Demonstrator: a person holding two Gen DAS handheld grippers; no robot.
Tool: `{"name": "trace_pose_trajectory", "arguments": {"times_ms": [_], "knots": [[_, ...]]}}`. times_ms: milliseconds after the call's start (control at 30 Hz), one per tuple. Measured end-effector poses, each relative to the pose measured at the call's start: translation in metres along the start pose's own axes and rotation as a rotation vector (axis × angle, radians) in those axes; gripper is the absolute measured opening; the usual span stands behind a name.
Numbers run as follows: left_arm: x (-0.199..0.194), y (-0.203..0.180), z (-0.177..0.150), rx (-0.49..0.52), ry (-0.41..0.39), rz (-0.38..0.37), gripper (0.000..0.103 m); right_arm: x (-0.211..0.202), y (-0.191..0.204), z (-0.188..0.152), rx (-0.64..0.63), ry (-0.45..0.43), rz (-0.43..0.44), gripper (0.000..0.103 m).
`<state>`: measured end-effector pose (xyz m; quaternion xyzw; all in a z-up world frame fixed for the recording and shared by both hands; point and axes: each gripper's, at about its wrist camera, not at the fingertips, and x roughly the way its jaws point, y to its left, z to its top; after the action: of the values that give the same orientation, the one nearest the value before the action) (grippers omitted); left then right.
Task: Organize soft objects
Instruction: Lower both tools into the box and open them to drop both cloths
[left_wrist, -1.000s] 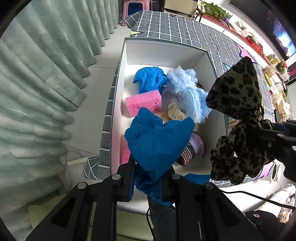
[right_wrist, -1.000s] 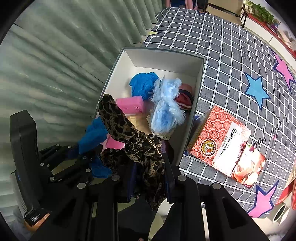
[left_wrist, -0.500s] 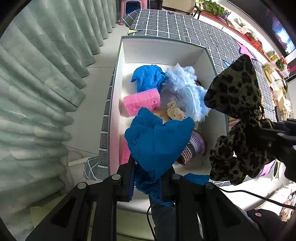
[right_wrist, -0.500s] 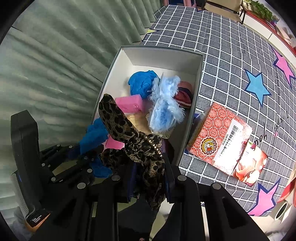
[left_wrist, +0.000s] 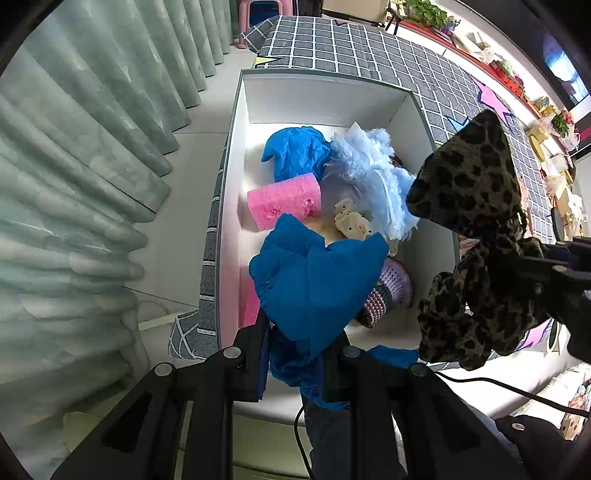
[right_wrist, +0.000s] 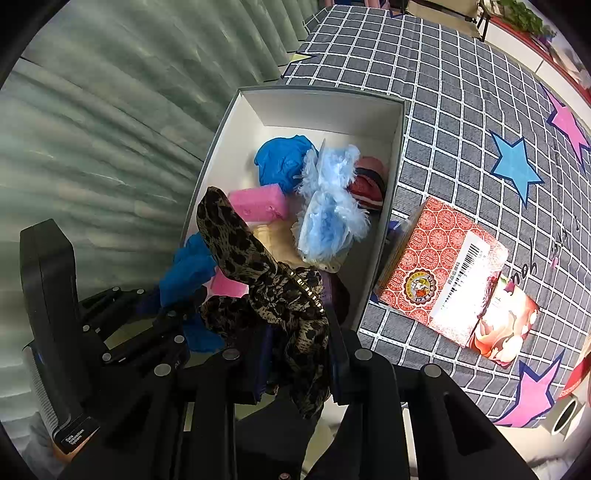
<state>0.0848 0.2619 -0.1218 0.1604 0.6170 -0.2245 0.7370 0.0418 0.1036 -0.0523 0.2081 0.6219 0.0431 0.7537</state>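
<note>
My left gripper (left_wrist: 297, 354) is shut on a crumpled blue cloth (left_wrist: 317, 284), held above the near end of a white box (left_wrist: 325, 98). My right gripper (right_wrist: 297, 360) is shut on a leopard-print fabric piece (right_wrist: 258, 266), also above the box's near end; it shows at the right of the left wrist view (left_wrist: 476, 206). Inside the box lie another blue cloth (left_wrist: 295, 151), a pink foam roll (left_wrist: 284, 199), a pale blue fluffy item (left_wrist: 373, 173), a small cream spotted toy (left_wrist: 351, 223) and a purple knitted piece (left_wrist: 388, 291).
The box stands at the edge of a grey checked cloth with stars (right_wrist: 480, 92). A red patterned carton (right_wrist: 439, 273) lies right of the box. Green curtains (left_wrist: 74, 166) hang close on the left, with pale floor (left_wrist: 192, 177) between.
</note>
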Motion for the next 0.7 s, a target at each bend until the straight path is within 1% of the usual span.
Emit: {"name": "trace_pose_trajectory", "arguments": {"times_ms": [700], "knots": [[0.0031,-0.0076,0.0017,0.011,0.011,0.011,0.022,0.0028,0.0032,-0.0008,-0.021,-0.006,-0.010,0.026]]}}
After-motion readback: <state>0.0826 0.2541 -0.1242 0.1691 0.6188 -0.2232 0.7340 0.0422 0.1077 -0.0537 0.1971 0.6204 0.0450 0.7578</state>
